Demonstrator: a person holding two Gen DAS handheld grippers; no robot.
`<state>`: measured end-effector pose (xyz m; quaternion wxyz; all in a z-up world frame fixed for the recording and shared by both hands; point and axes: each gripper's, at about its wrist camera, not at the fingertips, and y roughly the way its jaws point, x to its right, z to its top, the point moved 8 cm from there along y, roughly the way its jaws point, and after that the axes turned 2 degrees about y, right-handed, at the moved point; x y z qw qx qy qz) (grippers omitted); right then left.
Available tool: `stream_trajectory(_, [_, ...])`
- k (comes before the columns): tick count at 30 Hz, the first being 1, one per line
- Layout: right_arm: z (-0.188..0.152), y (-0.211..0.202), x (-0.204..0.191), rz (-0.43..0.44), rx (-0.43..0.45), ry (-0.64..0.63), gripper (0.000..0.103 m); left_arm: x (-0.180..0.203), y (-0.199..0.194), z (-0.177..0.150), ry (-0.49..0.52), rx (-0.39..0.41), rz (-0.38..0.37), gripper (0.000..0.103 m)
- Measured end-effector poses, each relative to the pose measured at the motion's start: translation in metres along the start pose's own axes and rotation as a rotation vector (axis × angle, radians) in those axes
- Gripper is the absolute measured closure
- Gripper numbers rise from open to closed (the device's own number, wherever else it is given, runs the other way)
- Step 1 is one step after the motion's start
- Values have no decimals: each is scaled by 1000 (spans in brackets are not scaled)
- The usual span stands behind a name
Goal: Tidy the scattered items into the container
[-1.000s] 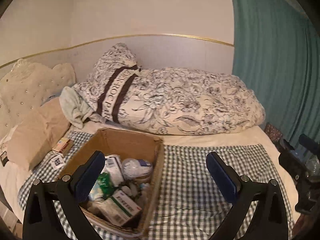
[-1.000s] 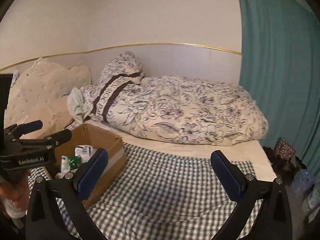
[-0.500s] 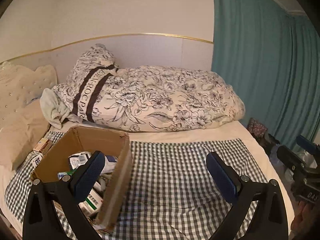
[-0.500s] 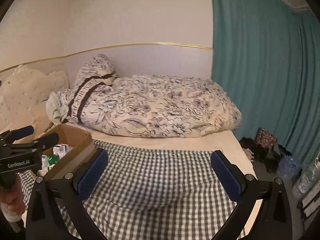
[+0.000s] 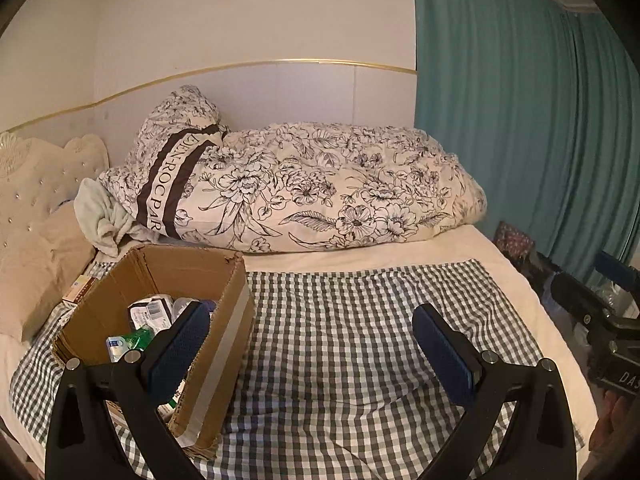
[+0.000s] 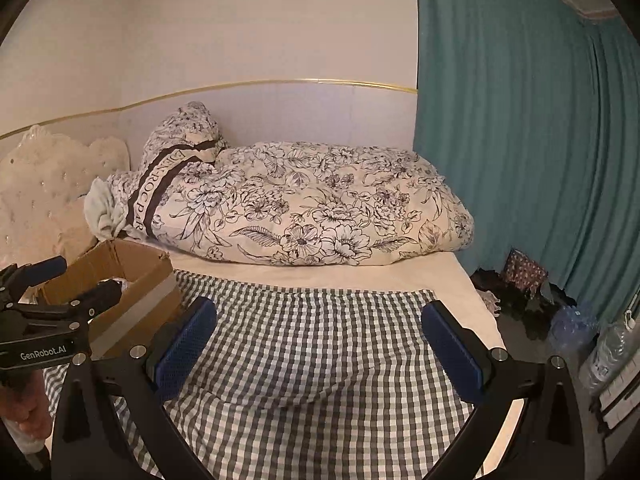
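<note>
Both wrist views are swinging rightward, shifting the cardboard box (image 5: 168, 308) toward the frame's left since the earlier frame.
Packets (image 5: 150, 314) are lying inside the box at the checked cloth's (image 5: 360, 320) left edge; left gripper (image 5: 316, 344) and right gripper (image 6: 320, 344) are hovering with jaws spread apart, gripping nothing.

Left gripper (image 5: 312, 344) panned right since 1 s ago: cardboard box (image 5: 224, 344) slid from frame centre to lower left (contents now half hidden by its left finger). Right gripper (image 6: 320, 344) panned right too, more teal curtain (image 6: 520, 140) visible.
</note>
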<state>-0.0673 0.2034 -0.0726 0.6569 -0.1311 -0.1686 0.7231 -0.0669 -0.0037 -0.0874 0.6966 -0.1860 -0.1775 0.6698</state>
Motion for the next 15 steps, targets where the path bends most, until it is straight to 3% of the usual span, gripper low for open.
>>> stream_trajectory(15, [-10, 10, -5, 8, -25, -2, 0, -6, 4, -1, -12, -6, 16, 0])
